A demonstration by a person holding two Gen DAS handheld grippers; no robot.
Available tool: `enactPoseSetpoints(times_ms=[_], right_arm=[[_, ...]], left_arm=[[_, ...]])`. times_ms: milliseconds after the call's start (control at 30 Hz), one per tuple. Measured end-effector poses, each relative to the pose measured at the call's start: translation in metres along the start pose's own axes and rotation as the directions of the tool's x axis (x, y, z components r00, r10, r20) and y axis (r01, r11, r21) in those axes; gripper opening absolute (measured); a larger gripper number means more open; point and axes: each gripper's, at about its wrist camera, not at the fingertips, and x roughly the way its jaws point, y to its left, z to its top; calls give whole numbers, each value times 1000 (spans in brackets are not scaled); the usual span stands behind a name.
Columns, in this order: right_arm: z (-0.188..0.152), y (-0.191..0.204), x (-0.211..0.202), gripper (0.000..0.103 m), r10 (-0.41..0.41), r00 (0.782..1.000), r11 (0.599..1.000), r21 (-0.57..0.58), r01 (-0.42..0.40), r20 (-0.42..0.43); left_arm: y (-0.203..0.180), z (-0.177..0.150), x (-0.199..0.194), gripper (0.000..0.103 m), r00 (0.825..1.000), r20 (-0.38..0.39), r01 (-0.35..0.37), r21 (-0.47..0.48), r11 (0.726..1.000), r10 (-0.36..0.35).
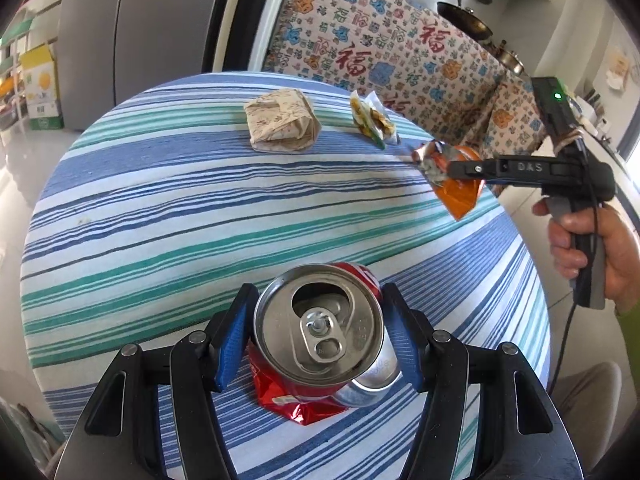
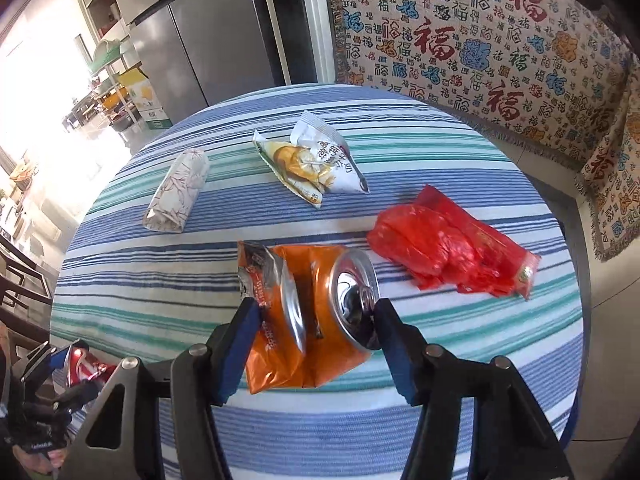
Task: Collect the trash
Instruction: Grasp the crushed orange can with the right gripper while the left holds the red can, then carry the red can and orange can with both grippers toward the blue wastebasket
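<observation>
Crumpled red can (image 1: 320,336), crushed orange can (image 2: 320,308), striped tablecloth (image 1: 160,200)

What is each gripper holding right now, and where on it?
Left gripper: crushed red can, pads on its opposite sides near the top. Right gripper: crushed orange can, squeezed across its ends.

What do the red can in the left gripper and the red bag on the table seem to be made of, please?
Red can: apparently aluminium, given its shiny silver top, pull tab and crumpled painted wall. Red bag: probably thin plastic film, glossy, translucent and softly wrinkled.
</observation>
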Motion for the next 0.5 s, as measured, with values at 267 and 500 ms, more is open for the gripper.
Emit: enactPoseSetpoints(times_ms=[267, 500], right_arm=[[-55, -48, -53, 61, -50, 998, 997, 55, 48, 38], [-87, -99, -78, 61, -77, 995, 989, 128, 68, 64]], left_arm=[[-56, 10, 0, 64, 1000, -7, 27, 66, 997, -27], [-128, 24, 20, 64, 997, -31, 74, 133, 988, -70]])
